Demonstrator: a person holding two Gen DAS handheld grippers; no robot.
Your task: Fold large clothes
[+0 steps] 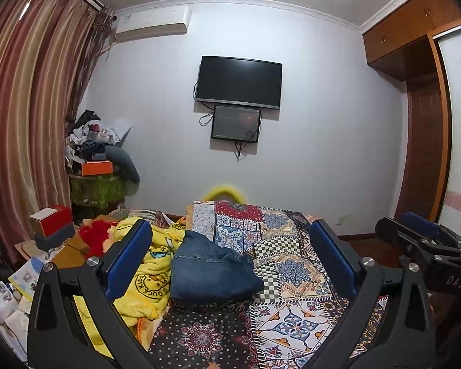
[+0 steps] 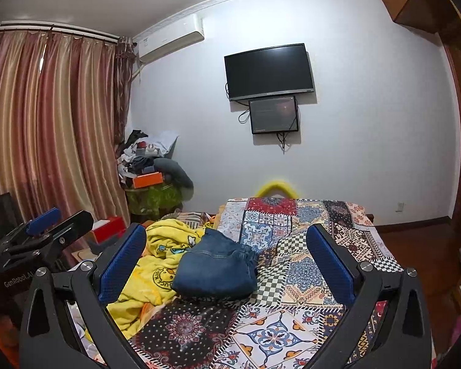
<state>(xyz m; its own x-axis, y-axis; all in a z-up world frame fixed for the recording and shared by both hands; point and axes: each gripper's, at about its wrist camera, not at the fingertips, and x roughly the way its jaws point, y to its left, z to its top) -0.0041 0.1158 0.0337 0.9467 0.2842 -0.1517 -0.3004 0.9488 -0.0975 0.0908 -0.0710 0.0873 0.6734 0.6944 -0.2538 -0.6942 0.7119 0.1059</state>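
Folded blue jeans (image 1: 212,269) lie on the patchwork bedspread (image 1: 292,276), also seen in the right wrist view (image 2: 216,267). My left gripper (image 1: 230,240) is open and empty, held above the bed's near end with the jeans between its blue pads. My right gripper (image 2: 227,240) is open and empty too, beside the left one; it also shows at the right edge of the left wrist view (image 1: 415,233). The left gripper shows at the left edge of the right wrist view (image 2: 49,224).
A yellow duck-print blanket (image 1: 150,264) is bunched left of the jeans, next to a red plush item (image 1: 93,235). Boxes (image 1: 52,224) and clutter stand left of the bed, by the curtains (image 1: 24,117). A wooden wardrobe (image 1: 424,123) stands at the right; a TV (image 1: 239,81) hangs ahead.
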